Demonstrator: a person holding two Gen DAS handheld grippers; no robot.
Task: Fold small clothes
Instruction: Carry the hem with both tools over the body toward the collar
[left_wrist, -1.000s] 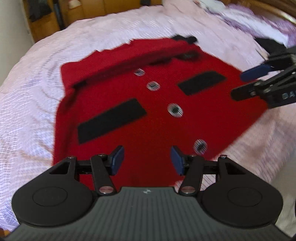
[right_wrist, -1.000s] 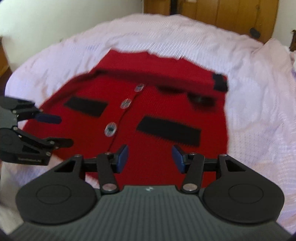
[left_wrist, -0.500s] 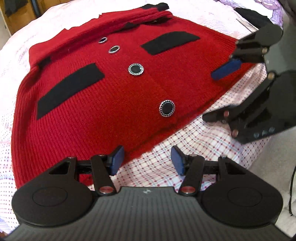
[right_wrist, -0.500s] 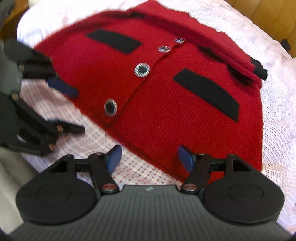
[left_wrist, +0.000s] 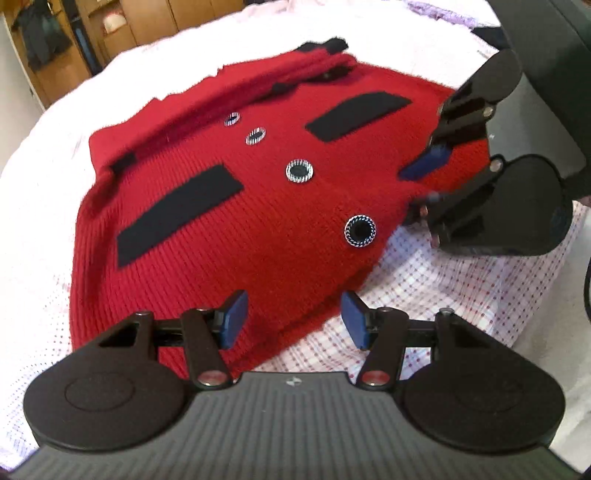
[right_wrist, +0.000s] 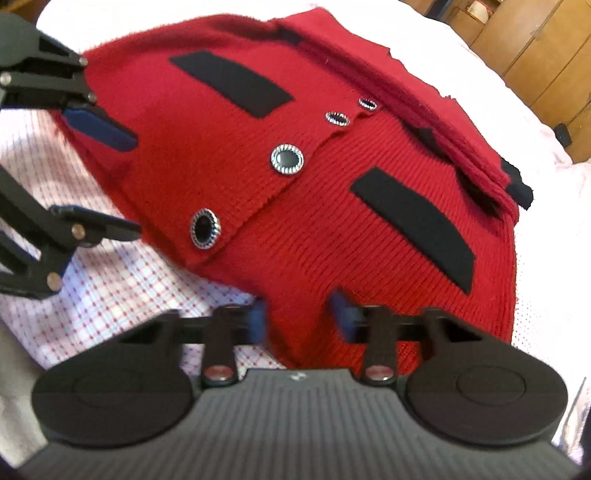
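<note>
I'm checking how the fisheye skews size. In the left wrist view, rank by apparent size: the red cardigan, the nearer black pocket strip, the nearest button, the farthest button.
1. Red cardigan
2. Nearer black pocket strip
3. Nearest button
4. Farthest button

The buttons probably match in real size; nearness enlarges the closest one.

The red knitted cardigan (right_wrist: 332, 206) lies spread on the white bedsheet with its small red check pattern (right_wrist: 122, 280), hem near, collar far. Two black rectangular pocket strips (right_wrist: 231, 83) sit either side of the row of four black silver-rimmed buttons (right_wrist: 287, 159). The right gripper (right_wrist: 299, 314), its blue pads blurred, has just been closing, and a peak of the near hem stands bunched between them. Over on the left, the left gripper (right_wrist: 110, 177) has its jaws apart at the cardigan's left edge: upper blue pad on the knit, lower finger on the sheet. Wooden cupboards (right_wrist: 517, 51) far right.
</note>
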